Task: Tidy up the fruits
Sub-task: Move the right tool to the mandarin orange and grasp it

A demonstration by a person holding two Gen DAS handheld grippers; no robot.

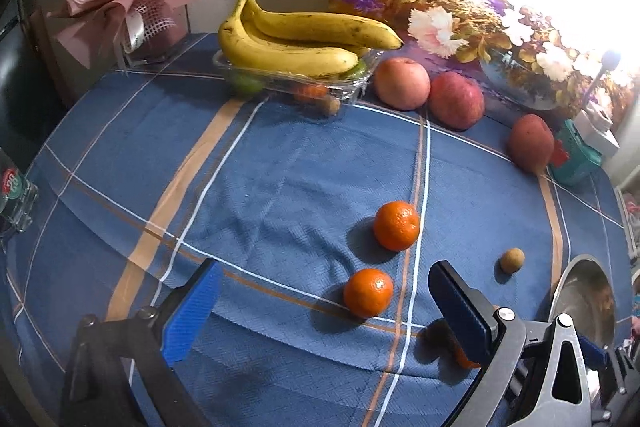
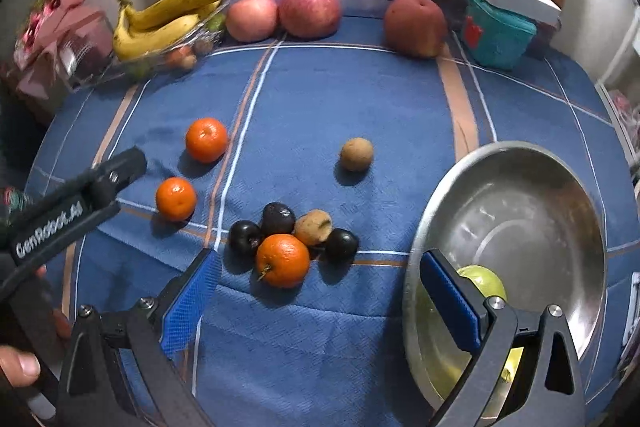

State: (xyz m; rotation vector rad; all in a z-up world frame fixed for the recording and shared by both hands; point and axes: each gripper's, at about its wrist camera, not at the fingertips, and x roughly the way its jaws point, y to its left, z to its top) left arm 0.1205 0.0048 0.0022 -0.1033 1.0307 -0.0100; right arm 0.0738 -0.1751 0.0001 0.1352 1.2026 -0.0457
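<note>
Seemingly between picks: both the left gripper (image 1: 320,311) and right gripper (image 2: 320,301) hover with fingers spread, empty. Nearest orange (image 2: 283,260) sits on the surface beside the steel bowl (image 2: 560,187); next, straddle it, then close.

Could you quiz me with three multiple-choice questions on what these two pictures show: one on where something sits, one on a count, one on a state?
1. Where do the yellow bananas lie?
A. on a clear plastic tray
B. in the steel bowl
C. on the bare cloth

2. How many red apples line the back of the blue checked tablecloth?
A. one
B. three
C. five

3. The right gripper is:
A. open, empty
B. shut on an orange
C. shut on a plum

Key: A, they rest across the tray; B, three apples show; A, its blue pads stand apart.
</note>
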